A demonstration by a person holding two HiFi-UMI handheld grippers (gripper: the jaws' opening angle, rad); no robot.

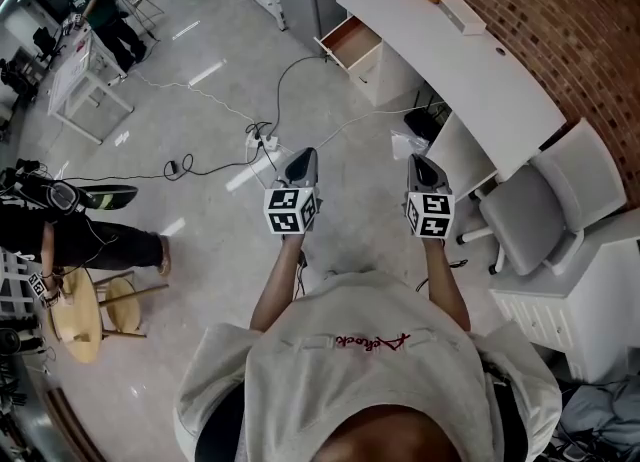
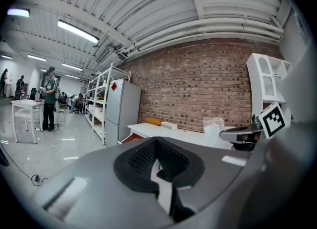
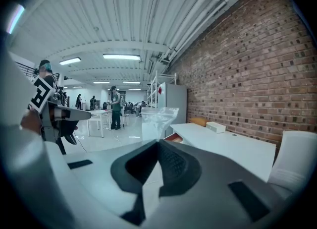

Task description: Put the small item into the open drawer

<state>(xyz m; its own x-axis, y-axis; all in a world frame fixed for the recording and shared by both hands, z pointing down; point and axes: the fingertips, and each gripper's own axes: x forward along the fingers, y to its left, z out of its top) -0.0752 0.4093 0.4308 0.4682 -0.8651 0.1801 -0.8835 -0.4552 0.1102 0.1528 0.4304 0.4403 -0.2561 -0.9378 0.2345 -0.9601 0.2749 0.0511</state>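
Note:
I stand on the open floor, some way short of a white desk [image 1: 470, 70] against the brick wall. Its drawer [image 1: 350, 40] at the far left end is pulled open; it also shows as drawer [image 2: 130, 138] and drawer [image 3: 172, 137]. My right gripper [image 1: 420, 162] [image 3: 158, 143] is shut on a small clear plastic bag [image 3: 159, 119] that sticks up from its tips. The bag [image 2: 214, 130] also appears in the left gripper view. My left gripper [image 1: 303, 157] [image 2: 157, 141] is held level beside it, its jaws together with nothing in them.
A grey chair [image 1: 535, 205] and a white cabinet [image 1: 570, 300] stand to my right. Cables and a power strip [image 1: 262, 145] lie on the floor ahead. A white box [image 1: 462, 15] lies on the desk. A round wooden table [image 1: 75, 315] is at my left.

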